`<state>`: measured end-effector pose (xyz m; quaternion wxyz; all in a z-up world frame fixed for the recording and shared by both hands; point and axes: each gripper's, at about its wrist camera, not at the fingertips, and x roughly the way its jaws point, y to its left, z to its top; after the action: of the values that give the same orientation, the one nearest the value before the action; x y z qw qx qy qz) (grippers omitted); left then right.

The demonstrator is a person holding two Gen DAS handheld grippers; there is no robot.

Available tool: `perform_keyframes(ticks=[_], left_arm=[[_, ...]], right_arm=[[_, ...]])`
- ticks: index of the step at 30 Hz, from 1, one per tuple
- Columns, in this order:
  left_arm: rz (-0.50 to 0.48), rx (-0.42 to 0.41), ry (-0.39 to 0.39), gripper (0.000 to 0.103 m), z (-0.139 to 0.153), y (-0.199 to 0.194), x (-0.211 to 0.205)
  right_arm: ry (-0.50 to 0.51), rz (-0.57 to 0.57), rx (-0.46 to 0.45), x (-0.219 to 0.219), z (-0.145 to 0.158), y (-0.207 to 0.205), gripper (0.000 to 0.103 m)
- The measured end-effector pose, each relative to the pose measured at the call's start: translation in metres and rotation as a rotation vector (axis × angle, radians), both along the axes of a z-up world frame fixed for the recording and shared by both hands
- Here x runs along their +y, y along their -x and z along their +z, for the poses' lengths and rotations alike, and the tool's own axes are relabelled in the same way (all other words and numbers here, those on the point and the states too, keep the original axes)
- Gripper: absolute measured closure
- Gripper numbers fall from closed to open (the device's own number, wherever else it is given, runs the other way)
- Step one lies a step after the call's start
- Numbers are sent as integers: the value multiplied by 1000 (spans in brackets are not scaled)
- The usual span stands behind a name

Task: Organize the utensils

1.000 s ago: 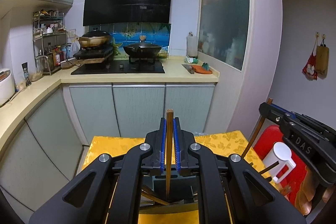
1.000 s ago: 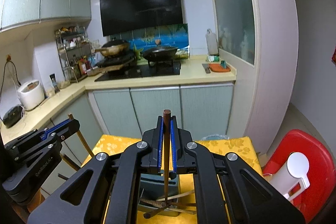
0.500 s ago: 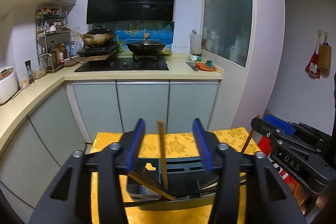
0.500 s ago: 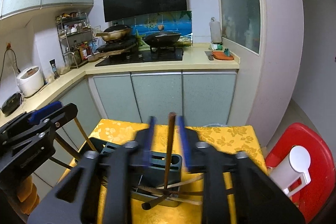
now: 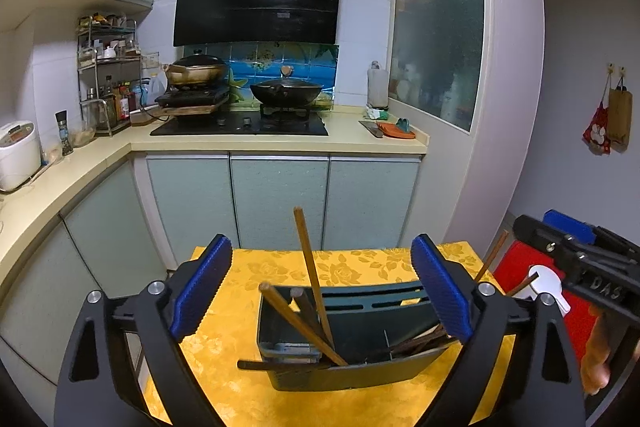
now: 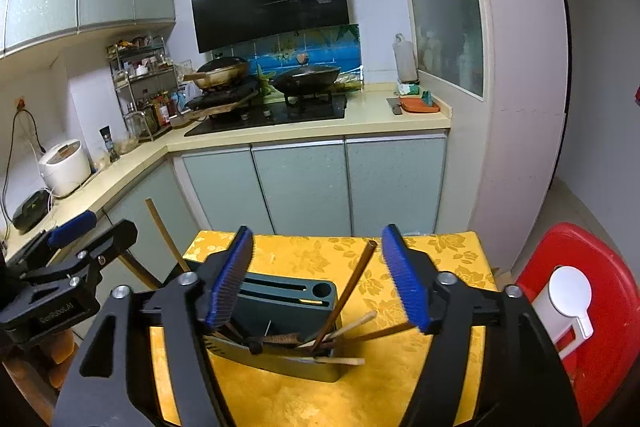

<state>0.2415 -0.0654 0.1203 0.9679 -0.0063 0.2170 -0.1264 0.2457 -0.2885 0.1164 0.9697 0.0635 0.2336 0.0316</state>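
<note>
A: Change since a second ago: both grippers were clamped on a chopstick each; both have let go; the sticks now stand loose in the dark utensil holder (image 5: 348, 359), and both rigs have drawn back a little so more of the holder shows.

B: Tool state, left gripper (image 5: 320, 291)?

A: Jaws opening, already wide; the light chopstick (image 5: 310, 267) stands between the blue pads (image 5: 200, 291) but touches neither; it leans in the holder's left compartment beside two other sticks; nothing held.

B: Right gripper (image 6: 316, 281)?

A: Jaws opening too, less wide; the dark chopstick (image 6: 348, 297) is tilted between them, its top near the right-hand pad (image 6: 404, 287), its foot in the holder (image 6: 280, 311); I see no contact; nothing held.

B: Where does the holder sit?

A: On the yellow cloth (image 5: 248, 347) of the small table, in front of the kitchen cabinets (image 5: 280, 199); several sticks lie crosswise in it, a few poking out over the rim.

B: How to finish this step well?

A: My judgement: keep the jaws spread until the pads are clear of the stick tops; withdraw straight back and up, not sideways; the dark stick is close to one pad and could be dragged over; the crossed sticks probably want gathering upright afterwards.

B: Risk?

A: Tipping the holder if a pad catches a leaning stick.
</note>
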Motion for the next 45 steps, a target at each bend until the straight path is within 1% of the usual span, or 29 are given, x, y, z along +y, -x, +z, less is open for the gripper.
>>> perform_keyframes(ticks=[4, 7, 11, 14, 19, 27, 33, 38, 45], left_arm=[[3, 13, 19, 13, -6, 8, 6], [2, 16, 13, 13, -10, 16, 10], [9, 7, -16, 12, -18, 31, 15], [18, 5, -21, 12, -26, 44, 21], [15, 32, -1, 12, -49, 68, 31], [74, 41, -42, 12, -80, 93, 40], [87, 50, -41, 12, -95, 108, 44], [105, 22, -71, 12, -99, 119, 44], [103, -22, -110, 10, -103, 134, 40]], right_arm=[[-20, -7, 2, -7, -2, 12, 27], [-27, -10, 2, -9, -4, 23, 24], [-9, -33, -26, -8, -8, 43, 18], [21, -59, -40, -7, -14, 57, 16], [67, -74, -55, 1, -28, 79, 14], [82, -66, -54, 15, -52, 107, 13], [92, -68, -43, 27, -68, 120, 12], [110, -67, -35, 35, -81, 126, 12], [135, -70, -54, 44, -95, 135, 12]])
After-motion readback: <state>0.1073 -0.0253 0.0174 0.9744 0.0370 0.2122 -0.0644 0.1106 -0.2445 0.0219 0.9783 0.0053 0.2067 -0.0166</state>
